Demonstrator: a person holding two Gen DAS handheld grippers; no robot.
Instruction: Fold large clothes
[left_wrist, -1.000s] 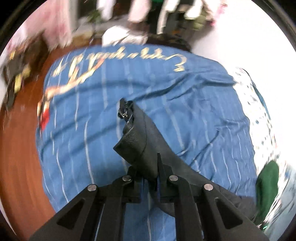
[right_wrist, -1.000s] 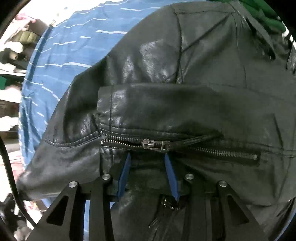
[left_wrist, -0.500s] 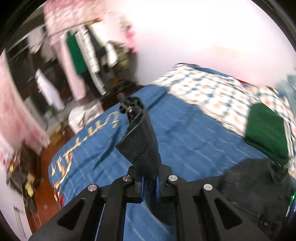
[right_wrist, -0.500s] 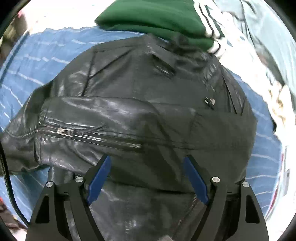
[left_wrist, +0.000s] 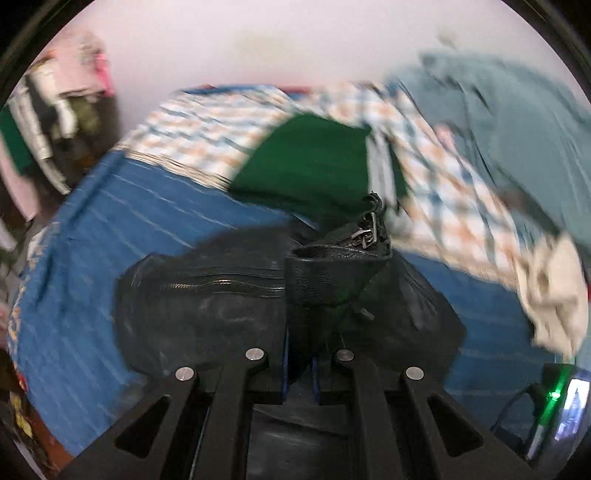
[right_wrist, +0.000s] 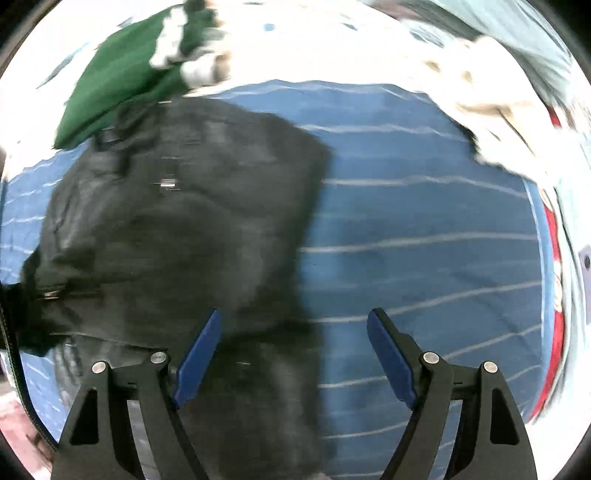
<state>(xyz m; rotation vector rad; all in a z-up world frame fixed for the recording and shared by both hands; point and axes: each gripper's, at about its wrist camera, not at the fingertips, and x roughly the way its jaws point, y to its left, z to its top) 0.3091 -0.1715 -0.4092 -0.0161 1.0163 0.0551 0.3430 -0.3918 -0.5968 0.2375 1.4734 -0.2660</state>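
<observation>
Mid-fold, I had the left gripper (left_wrist: 299, 363) fingers clenched on the black leather jacket's (left_wrist: 207, 306) zippered cuff, the right gripper (right_wrist: 295, 354) released and empty, the jacket on the blue bedspread (right_wrist: 424, 221) at nine o'clock, still unfinished.

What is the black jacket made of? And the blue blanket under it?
The black jacket looks like leather or fake leather: grainy, slightly shiny skin with metal zippers. The blue blanket looks like soft woven cloth, matte with thin pale stripes; blur hides the weave.
</observation>
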